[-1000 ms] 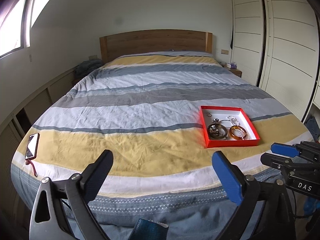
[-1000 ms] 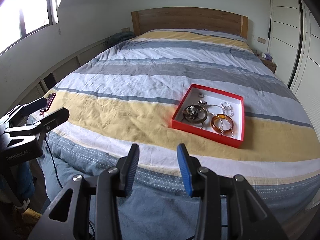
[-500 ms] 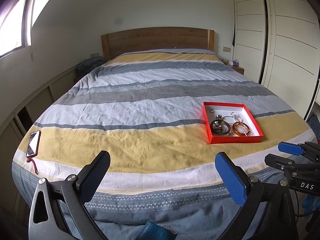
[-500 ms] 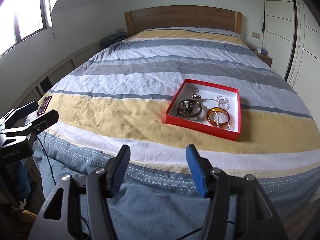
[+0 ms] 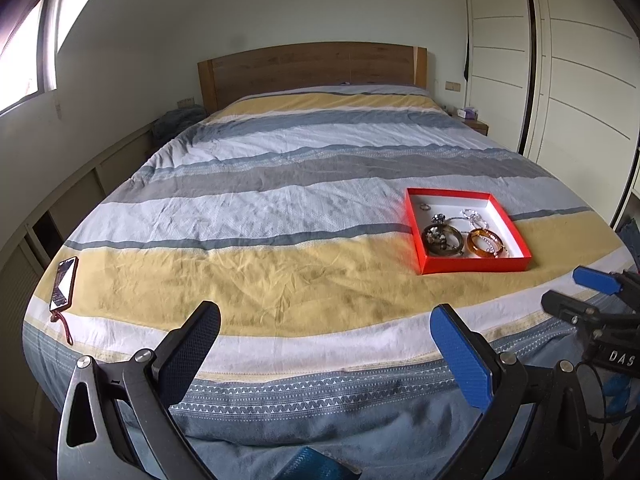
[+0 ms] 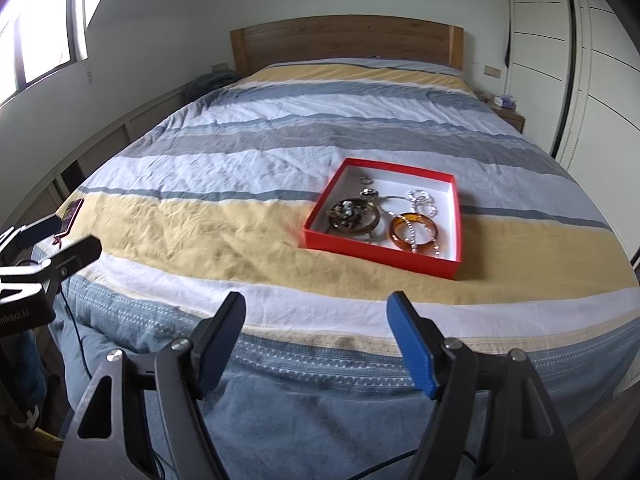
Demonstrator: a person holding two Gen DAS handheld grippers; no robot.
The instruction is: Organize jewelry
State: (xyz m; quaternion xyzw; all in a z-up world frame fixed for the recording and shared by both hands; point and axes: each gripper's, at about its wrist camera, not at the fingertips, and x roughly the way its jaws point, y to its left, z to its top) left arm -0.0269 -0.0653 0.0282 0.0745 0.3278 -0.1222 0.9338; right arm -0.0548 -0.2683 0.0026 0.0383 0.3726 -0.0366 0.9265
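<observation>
We see a bed [image 5: 280, 208] with a striped cover, wooden headboard [image 5: 312, 66], wardrobe doors [image 5: 580, 72] alongside. The red tray [image 6: 404, 258] of jewelry [image 6: 354, 216] sits on the yellow stripe. Our left tongs [image 5: 324, 344] gape wide, empty; right tongs [image 6: 316, 332] are opening, nothing between them. Phone [image 5: 64, 282] lies at the bed's corner.

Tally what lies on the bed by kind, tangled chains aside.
Red box: 1
Bangles: 2, a dark one and an amber one
Small ring: 1
Phone: 1
Total: 5
</observation>
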